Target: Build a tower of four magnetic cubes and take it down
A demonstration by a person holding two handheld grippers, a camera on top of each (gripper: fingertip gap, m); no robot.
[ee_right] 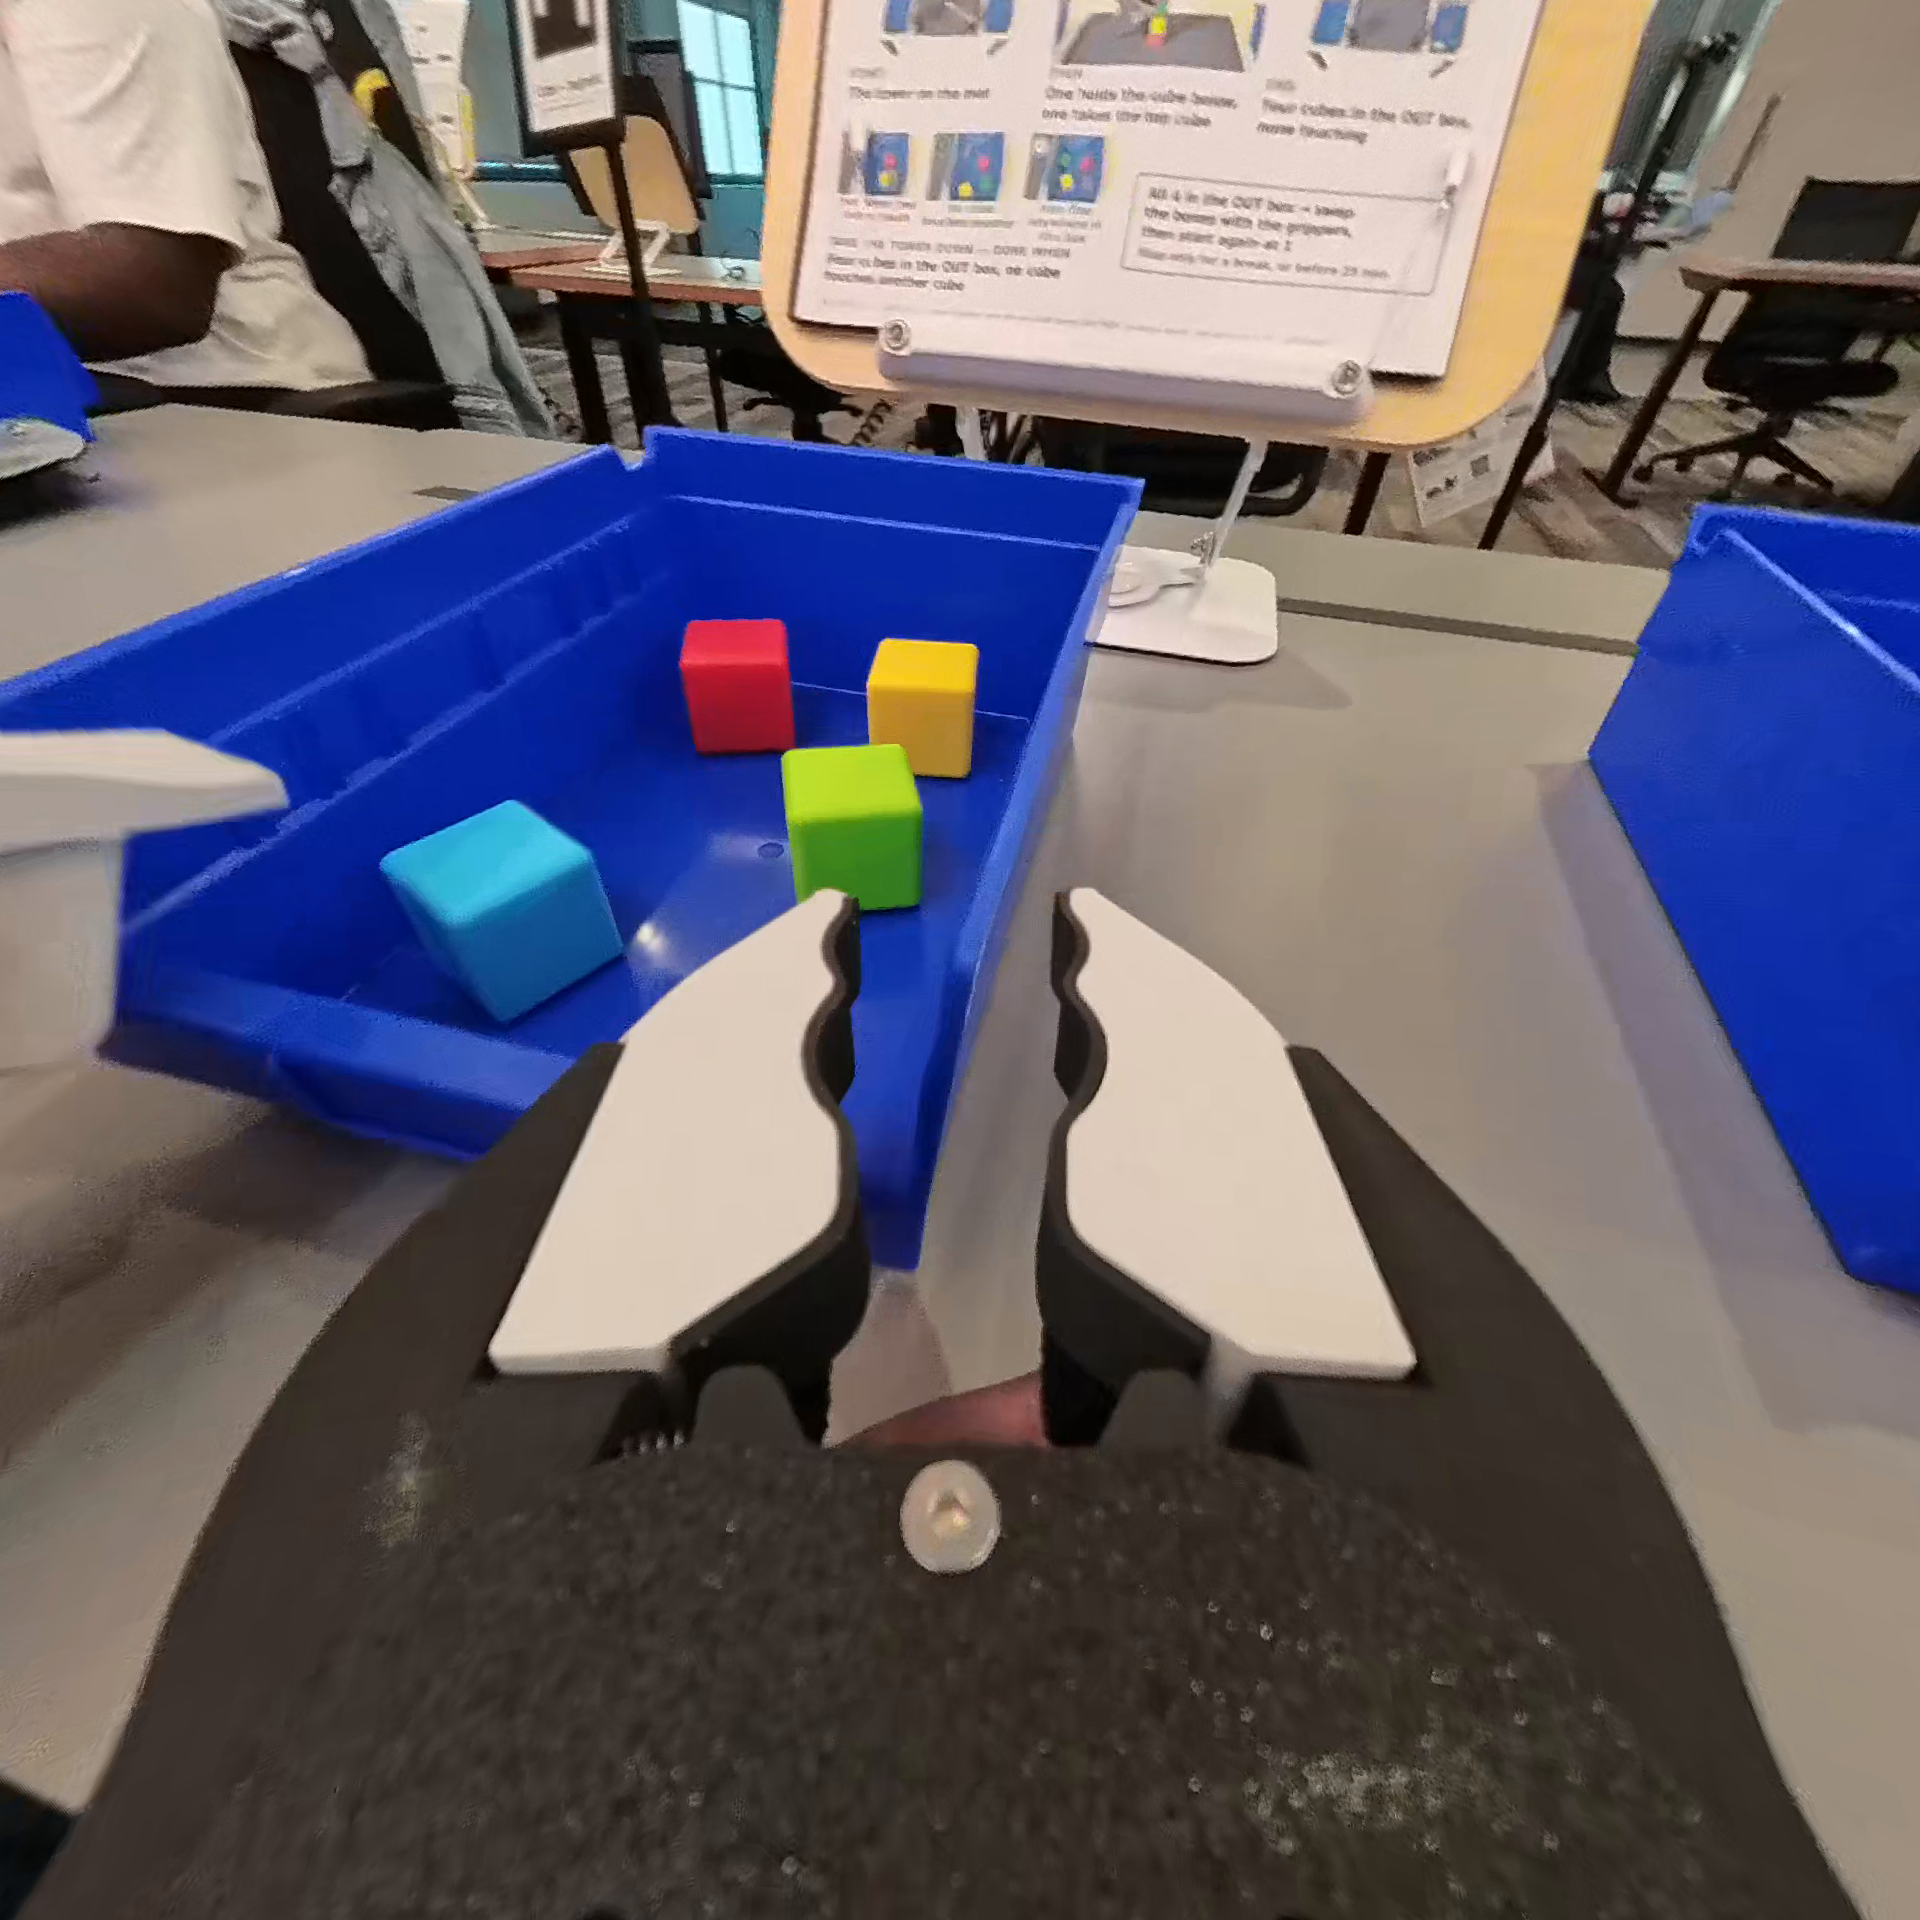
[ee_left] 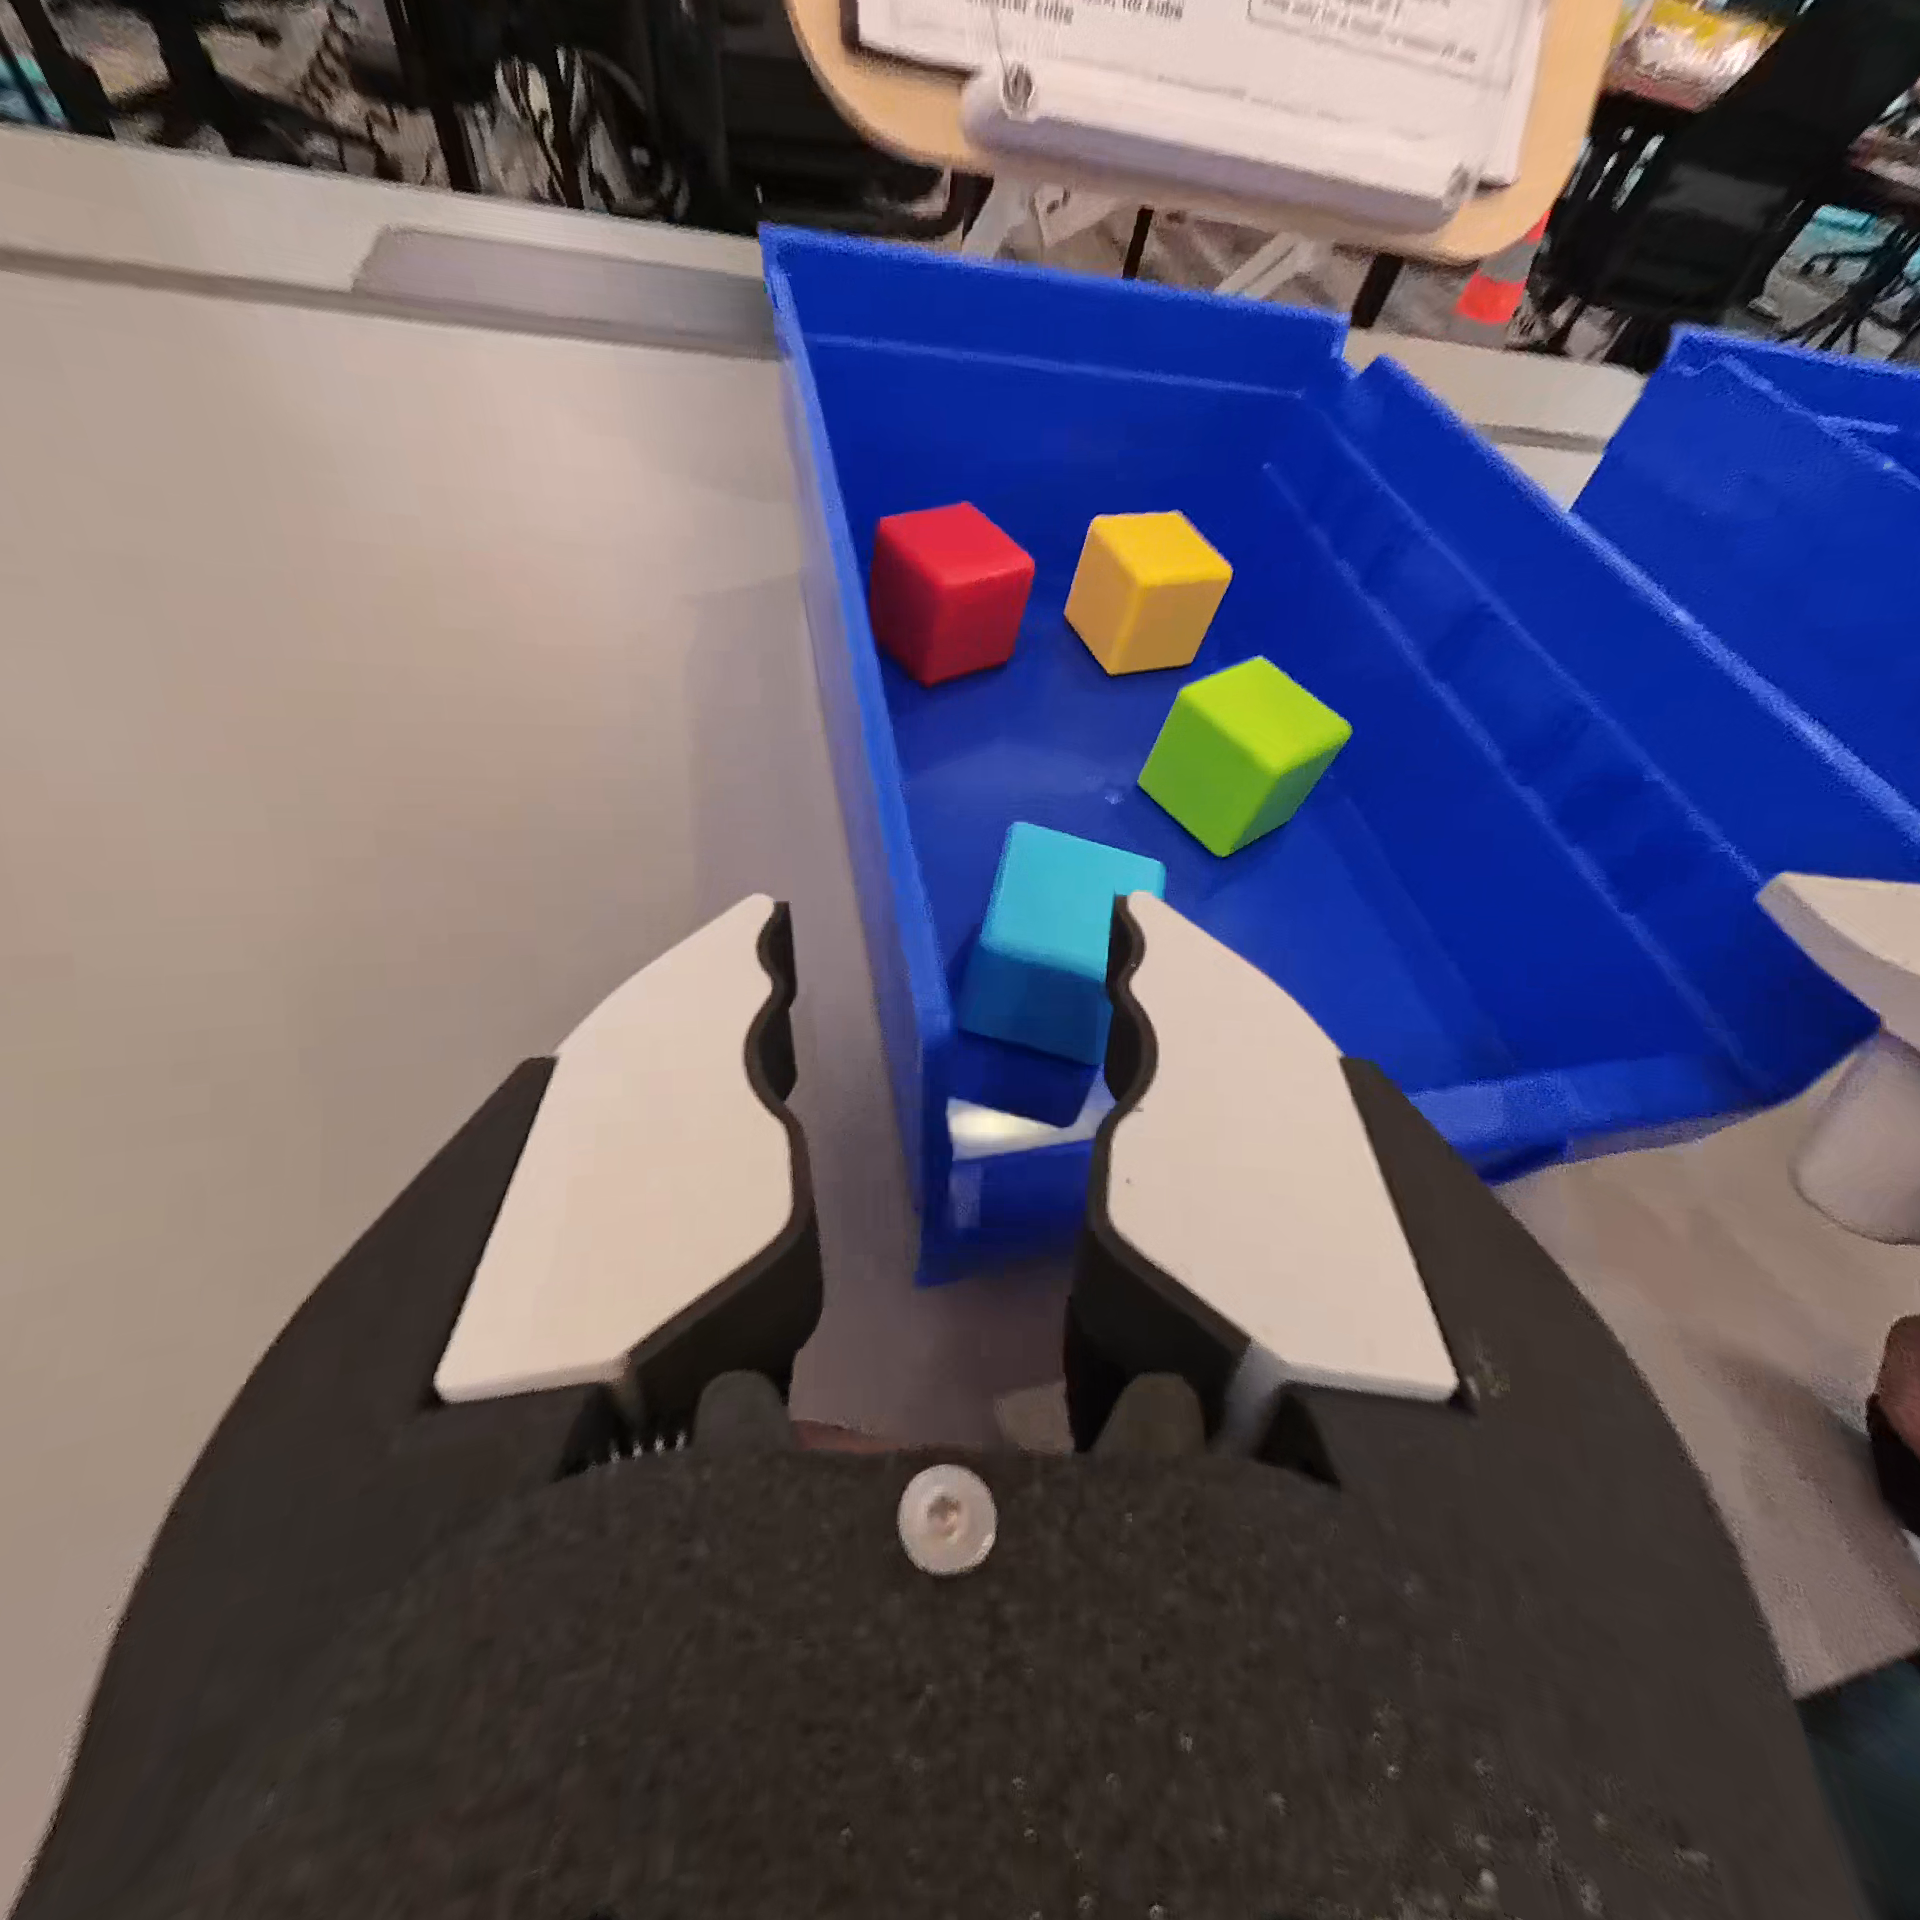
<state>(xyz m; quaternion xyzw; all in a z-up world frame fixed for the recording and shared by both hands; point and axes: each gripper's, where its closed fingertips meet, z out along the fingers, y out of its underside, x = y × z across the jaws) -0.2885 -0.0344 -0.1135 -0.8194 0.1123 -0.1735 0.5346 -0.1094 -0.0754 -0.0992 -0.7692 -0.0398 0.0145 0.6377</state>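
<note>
Four cubes lay loose in the blue bin (ee_right: 499, 644), none touching another, so no tower stood at this moment. The red cube (ee_right: 736, 686) and the yellow cube (ee_right: 923, 707) sat toward the bin's far end, the green cube (ee_right: 852, 826) just nearer along the right wall, and the cyan cube (ee_right: 504, 904) alone toward the near left corner, apparently tilted on an edge.

The left gripper (ee_left: 948, 914) hovered over the bin's near left corner with its jaws parted about a cube's width and nothing between them; the cyan cube showed just beyond its right fingertip. The right gripper (ee_right: 954, 909) hung over the bin's right wall near the green cube, jaws moderately open and holding nothing.

A second blue bin (ee_right: 1787, 831) stood well apart on the right of the grey tabletop (ee_right: 1351, 883), and an instruction board (ee_right: 1143, 208) stood behind the first bin.

The likely trouble from here was magnetic. A cube carried close past a neighbour could snap onto it, and green sat near yellow and red. The tilted cyan cube offered slanted faces, so a closing jaw might have pushed it flat or skidded it toward the wall instead of gripping it. Either gripper, lowered so close to a wall, could have caught a finger on the rim and shoved the bin.
</note>
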